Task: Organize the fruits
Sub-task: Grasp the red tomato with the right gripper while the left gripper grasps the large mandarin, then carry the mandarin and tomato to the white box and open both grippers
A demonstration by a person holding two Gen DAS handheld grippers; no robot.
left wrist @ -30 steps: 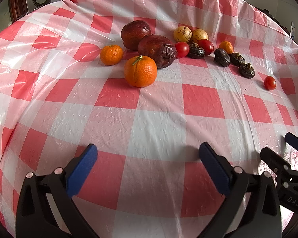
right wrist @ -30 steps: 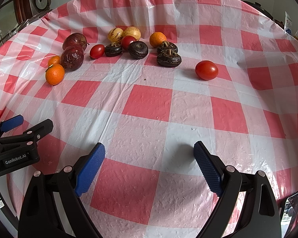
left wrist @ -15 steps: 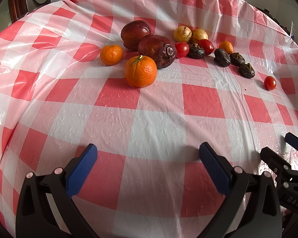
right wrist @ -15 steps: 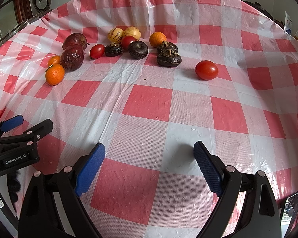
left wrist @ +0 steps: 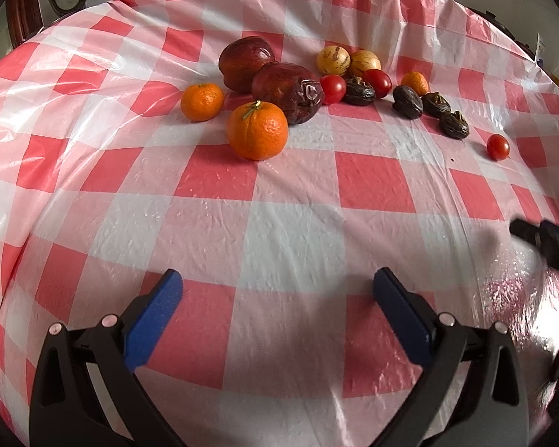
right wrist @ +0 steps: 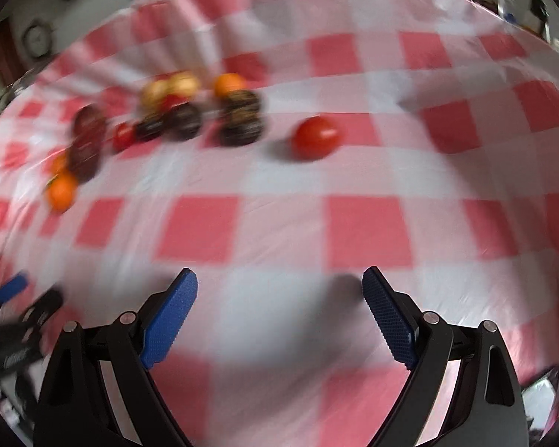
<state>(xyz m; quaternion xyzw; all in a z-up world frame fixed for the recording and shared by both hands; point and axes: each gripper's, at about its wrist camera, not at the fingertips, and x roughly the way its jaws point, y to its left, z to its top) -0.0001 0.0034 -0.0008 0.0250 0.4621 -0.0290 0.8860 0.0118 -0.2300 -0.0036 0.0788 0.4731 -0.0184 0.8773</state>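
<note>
Fruits lie on a red-and-white checked tablecloth (left wrist: pixel 279 231). A large orange (left wrist: pixel 257 130) is nearest, a small orange (left wrist: pixel 202 101) to its left, two dark red apples (left wrist: pixel 287 91) behind. Further right are two yellow striped fruits (left wrist: pixel 333 60), cherry tomatoes (left wrist: pixel 332 88), several dark wrinkled fruits (left wrist: pixel 408 101), a third orange (left wrist: pixel 414 82) and a lone tomato (left wrist: pixel 498 146). My left gripper (left wrist: pixel 277 288) is open and empty, well short of the fruit. My right gripper (right wrist: pixel 279 287) is open and empty; the lone tomato (right wrist: pixel 316 137) lies ahead of it. The right wrist view is blurred.
The table edge drops away at the left (left wrist: pixel 3 223). The right gripper shows at the right edge of the left wrist view (left wrist: pixel 544 240); the left gripper shows at the lower left of the right wrist view (right wrist: pixel 15 313). A wall and furniture stand behind the table.
My right gripper has moved forward toward the lone tomato, blurring its view. My left gripper has stayed nearly still. Both stay open.
</note>
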